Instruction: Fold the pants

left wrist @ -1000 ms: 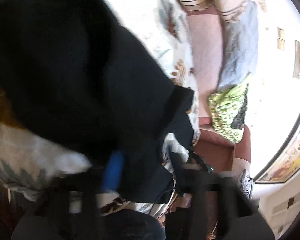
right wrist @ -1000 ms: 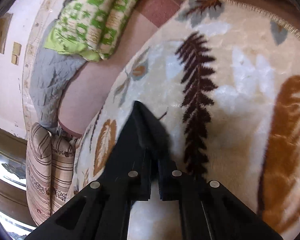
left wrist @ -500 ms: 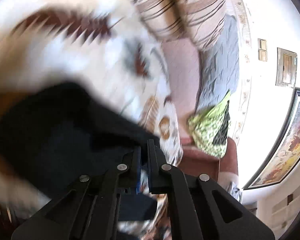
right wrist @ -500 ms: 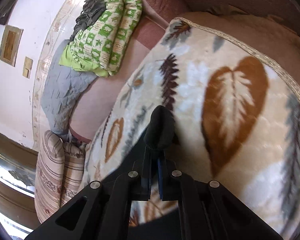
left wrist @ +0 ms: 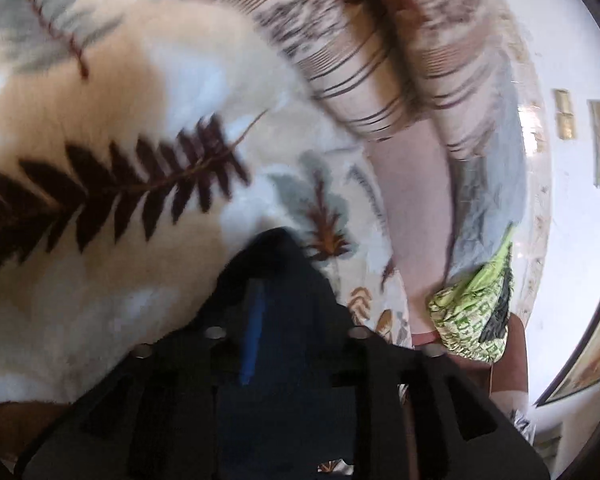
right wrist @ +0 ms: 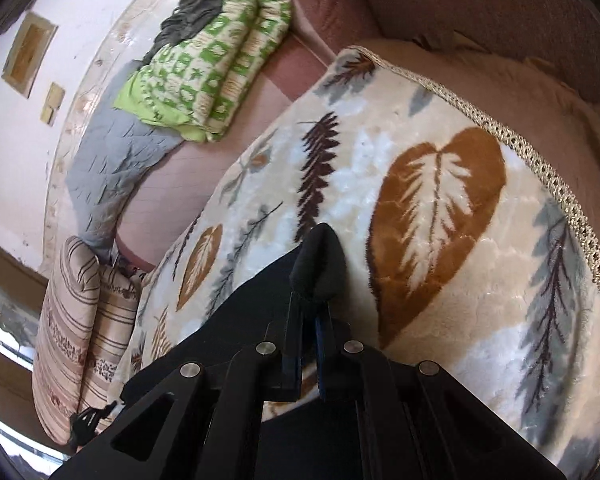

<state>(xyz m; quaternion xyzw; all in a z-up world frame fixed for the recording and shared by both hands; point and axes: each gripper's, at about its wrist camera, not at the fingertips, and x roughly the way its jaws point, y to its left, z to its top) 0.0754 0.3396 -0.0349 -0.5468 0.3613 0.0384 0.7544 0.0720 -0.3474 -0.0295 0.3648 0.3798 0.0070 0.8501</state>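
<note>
The dark navy, soft cloth pants (right wrist: 256,304) lie on the cream plush blanket printed with brown and grey leaves (right wrist: 440,216), spread over a pinkish sofa. In the right wrist view one bunched corner stands up at about twelve o'clock from the right gripper (right wrist: 309,344), whose jaws are narrow and pinch that corner. The cloth runs off toward seven o'clock, so its long axis seems to lie from there to one o'clock, though the frame cuts it off. The left gripper (left wrist: 284,320) has its jaws opening; dark cloth (left wrist: 276,264) shows between them, but blur hides whether the pads still press. A fold is being laid down. Next, the right must release and both flatten the layer.
</note>
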